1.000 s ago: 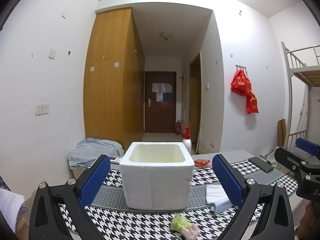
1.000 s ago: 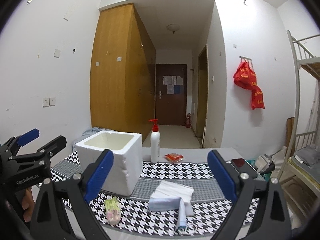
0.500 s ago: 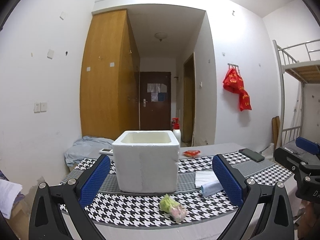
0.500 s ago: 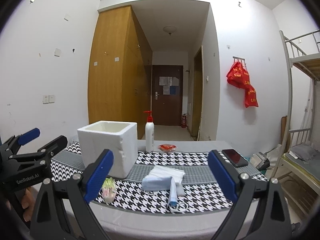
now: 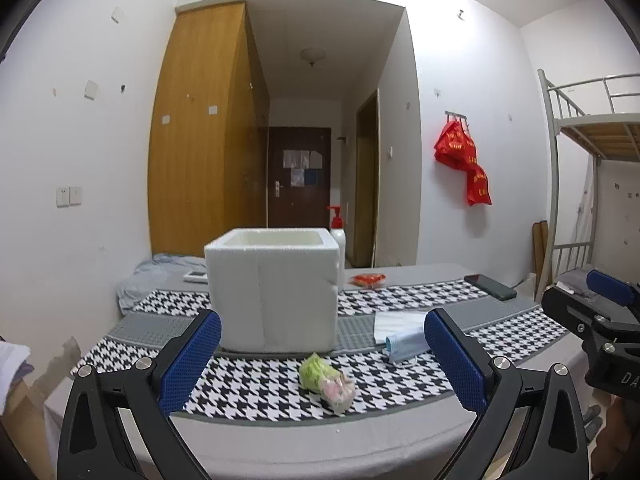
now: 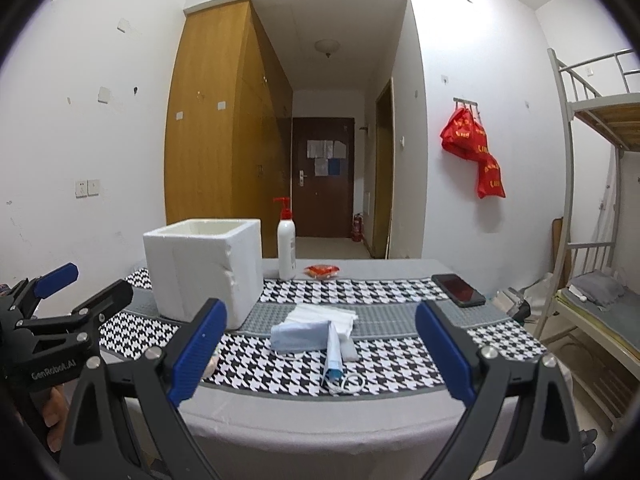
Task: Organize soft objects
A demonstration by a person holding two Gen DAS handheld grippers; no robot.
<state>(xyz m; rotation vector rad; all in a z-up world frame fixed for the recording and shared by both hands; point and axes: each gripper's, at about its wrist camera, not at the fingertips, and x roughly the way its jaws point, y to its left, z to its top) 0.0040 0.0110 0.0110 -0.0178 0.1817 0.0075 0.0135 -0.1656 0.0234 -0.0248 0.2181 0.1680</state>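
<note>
A white foam box (image 5: pixel 276 292) stands open on the houndstooth table runner (image 5: pixel 260 384); it also shows in the right wrist view (image 6: pixel 204 272). A green and pink soft toy (image 5: pixel 326 380) lies in front of the box. A blue face mask (image 6: pixel 304 334) and a folded white cloth (image 6: pixel 324 316) lie right of the box; the mask also shows in the left wrist view (image 5: pixel 404 344). My left gripper (image 5: pixel 322 360) is open and empty, held back from the table's near edge, in line with the toy. My right gripper (image 6: pixel 320 346) is open and empty, facing the mask.
A pump bottle (image 6: pixel 287 250) and a red packet (image 6: pixel 322 270) stand at the back of the table. A black phone (image 6: pixel 458 290) lies at the right. A bunk bed (image 6: pixel 592 200) is on the right, a wardrobe (image 6: pixel 224 128) behind.
Both grippers have pulled back and dropped lower, so the table's near edge now shows. Nothing on the table has moved.
</note>
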